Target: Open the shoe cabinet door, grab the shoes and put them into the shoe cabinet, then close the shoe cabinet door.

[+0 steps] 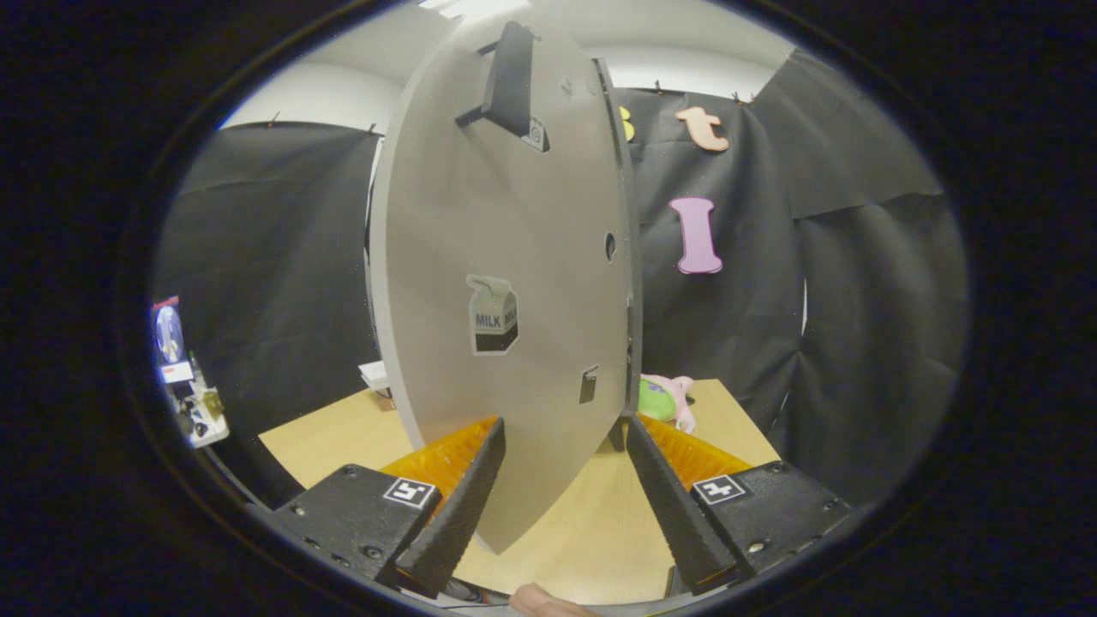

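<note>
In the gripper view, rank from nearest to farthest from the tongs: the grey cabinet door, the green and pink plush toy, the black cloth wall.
1. Grey cabinet door: between the open tongs, swung edge-on.
2. Green and pink plush toy: beyond the door's right edge, on the light wooden table.
3. Black cloth wall: behind the table, farthest.

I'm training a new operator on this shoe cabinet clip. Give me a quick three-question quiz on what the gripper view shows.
1. True or false: the gripper is open.
2. What stands between its fingers? A) a shoe B) the cabinet door C) a cup
3. What lies on the table beyond the door, on the right?

Key: 1 true. 2 B; the door seems not yet clamped. 3 A soft toy.
</note>
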Demonstrator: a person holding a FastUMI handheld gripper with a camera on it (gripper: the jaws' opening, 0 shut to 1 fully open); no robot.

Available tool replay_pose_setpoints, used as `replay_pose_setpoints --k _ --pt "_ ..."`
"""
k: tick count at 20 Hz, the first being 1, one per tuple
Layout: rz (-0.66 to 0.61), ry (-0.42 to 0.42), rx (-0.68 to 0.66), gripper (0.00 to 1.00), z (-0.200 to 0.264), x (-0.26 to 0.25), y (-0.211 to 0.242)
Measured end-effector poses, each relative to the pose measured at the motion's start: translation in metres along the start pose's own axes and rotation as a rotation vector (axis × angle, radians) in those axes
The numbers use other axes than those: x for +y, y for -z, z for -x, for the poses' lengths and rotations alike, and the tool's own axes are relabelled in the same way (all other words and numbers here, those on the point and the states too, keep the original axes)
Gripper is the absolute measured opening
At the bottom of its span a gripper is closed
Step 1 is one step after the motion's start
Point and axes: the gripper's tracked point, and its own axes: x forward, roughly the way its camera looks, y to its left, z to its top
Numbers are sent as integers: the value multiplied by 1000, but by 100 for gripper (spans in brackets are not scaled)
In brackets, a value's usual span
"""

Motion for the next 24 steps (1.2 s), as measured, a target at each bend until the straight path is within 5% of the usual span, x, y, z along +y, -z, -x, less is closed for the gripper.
replay_pose_setpoints --k 10,20,24 --pt "-99 -163 -16 94 -50 101 -1" --pt "-17 -166 -82 94 -39 136 -23" --pt "32 -82 -128 94 -28 134 -49"
